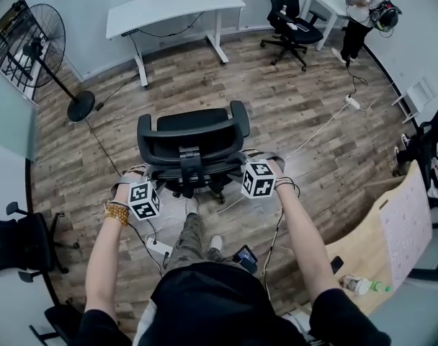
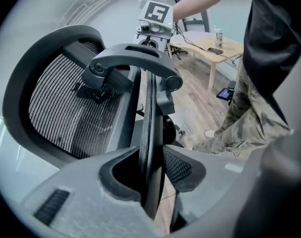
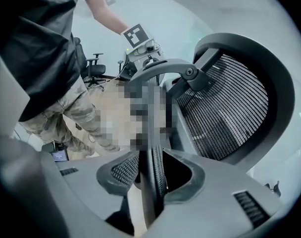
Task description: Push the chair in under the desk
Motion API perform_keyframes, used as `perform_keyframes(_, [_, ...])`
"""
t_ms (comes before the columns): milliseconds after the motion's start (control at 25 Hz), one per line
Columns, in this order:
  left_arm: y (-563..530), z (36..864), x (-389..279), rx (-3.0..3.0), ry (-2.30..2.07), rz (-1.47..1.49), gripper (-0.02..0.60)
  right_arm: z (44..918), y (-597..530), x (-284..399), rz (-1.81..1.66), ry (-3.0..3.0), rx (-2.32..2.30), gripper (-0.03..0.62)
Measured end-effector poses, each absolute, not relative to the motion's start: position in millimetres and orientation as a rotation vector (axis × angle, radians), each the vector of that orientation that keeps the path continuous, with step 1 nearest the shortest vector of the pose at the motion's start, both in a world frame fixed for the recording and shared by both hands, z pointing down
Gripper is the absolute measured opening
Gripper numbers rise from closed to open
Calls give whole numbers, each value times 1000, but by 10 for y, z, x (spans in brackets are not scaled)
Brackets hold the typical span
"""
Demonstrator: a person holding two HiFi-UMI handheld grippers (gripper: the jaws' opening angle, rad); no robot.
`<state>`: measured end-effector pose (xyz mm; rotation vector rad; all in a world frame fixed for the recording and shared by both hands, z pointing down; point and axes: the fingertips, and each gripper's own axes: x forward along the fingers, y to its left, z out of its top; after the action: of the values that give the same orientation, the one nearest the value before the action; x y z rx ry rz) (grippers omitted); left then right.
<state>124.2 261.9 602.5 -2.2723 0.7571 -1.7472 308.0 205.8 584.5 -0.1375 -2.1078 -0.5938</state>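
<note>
A black mesh office chair (image 1: 194, 132) stands on the wood floor just in front of me, its back toward me. The white desk (image 1: 176, 6) is further off at the top of the head view, with open floor between it and the chair. My left gripper (image 1: 142, 186) holds the left edge of the backrest and my right gripper (image 1: 256, 170) holds the right edge. In the left gripper view the jaws (image 2: 151, 167) clamp the thin backrest rim (image 2: 150, 113). The right gripper view shows the same on the other side, jaws (image 3: 151, 175) shut on the rim (image 3: 158, 167), mesh (image 3: 225, 108) beyond.
A standing fan (image 1: 39, 42) is at the far left. A second black chair (image 1: 291, 20) and a person (image 1: 363, 13) are at the back right. A wooden table (image 1: 392, 236) is at my right, another chair (image 1: 21, 240) at my left. Cables and a power strip (image 1: 158, 247) lie by my feet.
</note>
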Motion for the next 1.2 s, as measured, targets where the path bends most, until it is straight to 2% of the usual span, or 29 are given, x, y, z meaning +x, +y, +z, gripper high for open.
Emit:
perform_keyframes(480, [2245, 6106, 951, -2271, 735, -1700, 141, 5877, 1628, 2716, -587, -2101, -180, 141])
perform_keyframes(600, [2157, 6201, 917, -2259, 713, -1703, 110, 5887, 1565, 2648, -585, -2100, -181, 141])
perform_keyframes(1200, [1681, 6198, 685, -2233, 722, -1679, 107, 5898, 1074, 2397, -557, -2081, -207, 141])
